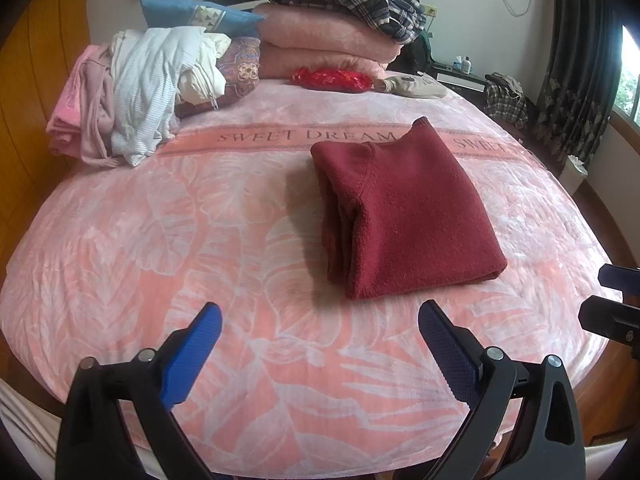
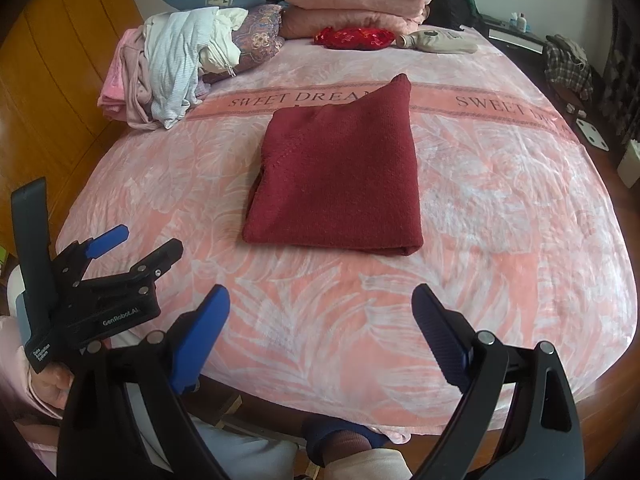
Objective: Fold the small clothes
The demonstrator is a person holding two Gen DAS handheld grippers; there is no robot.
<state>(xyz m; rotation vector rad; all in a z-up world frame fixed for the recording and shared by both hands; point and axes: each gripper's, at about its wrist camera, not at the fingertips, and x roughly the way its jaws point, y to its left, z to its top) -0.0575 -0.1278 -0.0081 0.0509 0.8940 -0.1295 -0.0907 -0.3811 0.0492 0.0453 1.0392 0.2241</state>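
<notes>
left gripper (image 1: 320, 320) jaws wide, empty, over near bed edge | right gripper (image 2: 320, 304) jaws wide, empty | folded maroon sweater (image 1: 404, 216) mid-bedspread (image 1: 160, 240) | unfolded clothes pile (image 1: 132, 92) far left by pillows

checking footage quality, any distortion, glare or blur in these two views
Left wrist view: strong fisheye bend, dark vignette corners, blown-out window at right; red sweater sharp. Right wrist view: same curvature, bed edge bowed, soft even light, no glare; left gripper in focus.
</notes>
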